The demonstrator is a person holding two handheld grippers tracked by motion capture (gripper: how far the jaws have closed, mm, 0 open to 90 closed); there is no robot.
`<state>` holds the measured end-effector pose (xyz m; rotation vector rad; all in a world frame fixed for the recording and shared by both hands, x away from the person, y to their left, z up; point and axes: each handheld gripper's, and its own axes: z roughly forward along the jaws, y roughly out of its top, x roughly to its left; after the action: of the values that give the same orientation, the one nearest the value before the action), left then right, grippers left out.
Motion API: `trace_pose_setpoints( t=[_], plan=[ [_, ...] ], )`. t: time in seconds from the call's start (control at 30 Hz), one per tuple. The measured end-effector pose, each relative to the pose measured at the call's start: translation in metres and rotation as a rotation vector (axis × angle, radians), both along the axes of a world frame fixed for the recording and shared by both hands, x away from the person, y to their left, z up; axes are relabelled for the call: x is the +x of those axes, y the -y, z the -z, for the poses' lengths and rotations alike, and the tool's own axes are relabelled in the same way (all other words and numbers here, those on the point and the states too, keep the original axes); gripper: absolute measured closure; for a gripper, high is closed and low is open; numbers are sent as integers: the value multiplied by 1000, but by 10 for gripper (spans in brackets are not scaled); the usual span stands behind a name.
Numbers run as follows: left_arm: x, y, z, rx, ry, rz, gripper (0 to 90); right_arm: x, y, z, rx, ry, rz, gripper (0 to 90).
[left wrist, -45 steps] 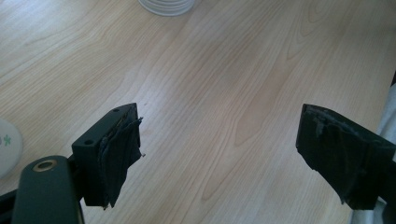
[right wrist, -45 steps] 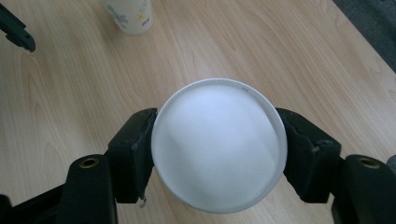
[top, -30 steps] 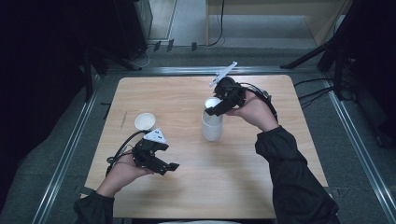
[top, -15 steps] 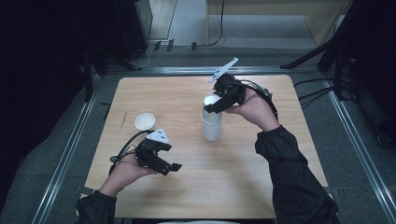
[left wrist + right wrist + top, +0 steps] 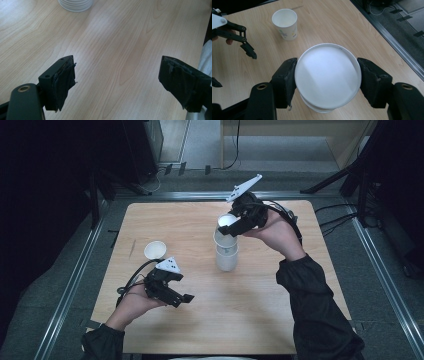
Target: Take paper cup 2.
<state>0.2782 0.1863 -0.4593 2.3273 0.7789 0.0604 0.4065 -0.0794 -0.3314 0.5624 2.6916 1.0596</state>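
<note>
Right tongs [image 5: 327, 80] squeeze the top cup [image 5: 227, 223] and have lifted it a little off the cup stack [image 5: 226, 255] in the table's [image 5: 280, 320] middle. It's coming free. Left tongs [image 5: 117, 82] wait wide apart near the front-left corner, by the lone cup [image 5: 155, 250].

The right tool [image 5: 231, 231] now holds the top cup [image 5: 226, 226] higher above the stack [image 5: 226, 255]; the left tool [image 5: 181, 299] sits nearer the table's front edge.
</note>
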Motion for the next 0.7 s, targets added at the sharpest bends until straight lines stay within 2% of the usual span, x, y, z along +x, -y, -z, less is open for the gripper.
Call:
trace_pose_setpoints(
  t=[0.4,0.57,0.7],
  plan=[
    [4,1,-3,-9,14,10,140,-17,15,-25,61,39,6,355],
    [7,4,-4,-8,19,27,140,-24,25,-29,65,30,-6,355],
    [12,10,-5,-12,26,49,140,-31,41,-34,88,22,11,356]
  ],
)
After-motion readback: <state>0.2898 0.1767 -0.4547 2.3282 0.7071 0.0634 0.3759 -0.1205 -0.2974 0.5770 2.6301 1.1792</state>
